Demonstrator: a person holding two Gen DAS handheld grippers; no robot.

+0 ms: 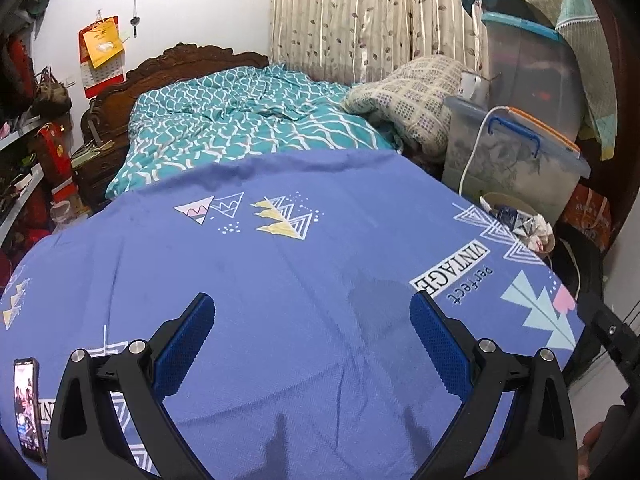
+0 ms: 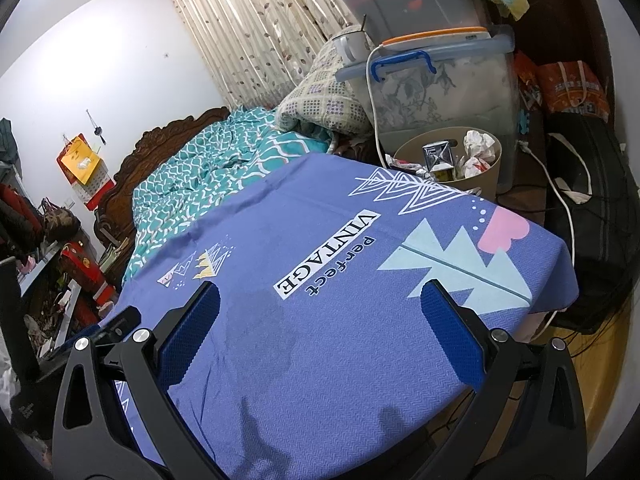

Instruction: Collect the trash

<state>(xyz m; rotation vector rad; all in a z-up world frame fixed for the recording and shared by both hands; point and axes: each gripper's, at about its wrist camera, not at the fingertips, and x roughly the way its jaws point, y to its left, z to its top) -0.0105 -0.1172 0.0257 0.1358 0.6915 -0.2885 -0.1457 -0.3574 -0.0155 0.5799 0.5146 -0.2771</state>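
- Left wrist view: our left gripper (image 1: 312, 332) hangs released, jaws wide and empty, over the blue printed cloth (image 1: 280, 280) covering the bench. The round beige waste bin (image 1: 550, 240), stuffed with crumpled white paper (image 1: 538, 232), sits past the cloth's far right corner, well apart from us. The cloth reads "VINTAGE Perfect". A lit phone (image 1: 28, 408) lies at the cloth's near left edge.
- Right wrist view: our right gripper (image 2: 320, 308), also spread and empty, faces the same bin (image 2: 486, 180) just beyond the cloth's far corner; we judge this arm nearer. No loose trash shows on the cloth.

Matt woven cloth bedsheet (image 1: 280, 280), carved wooden headboard (image 1: 180, 60)
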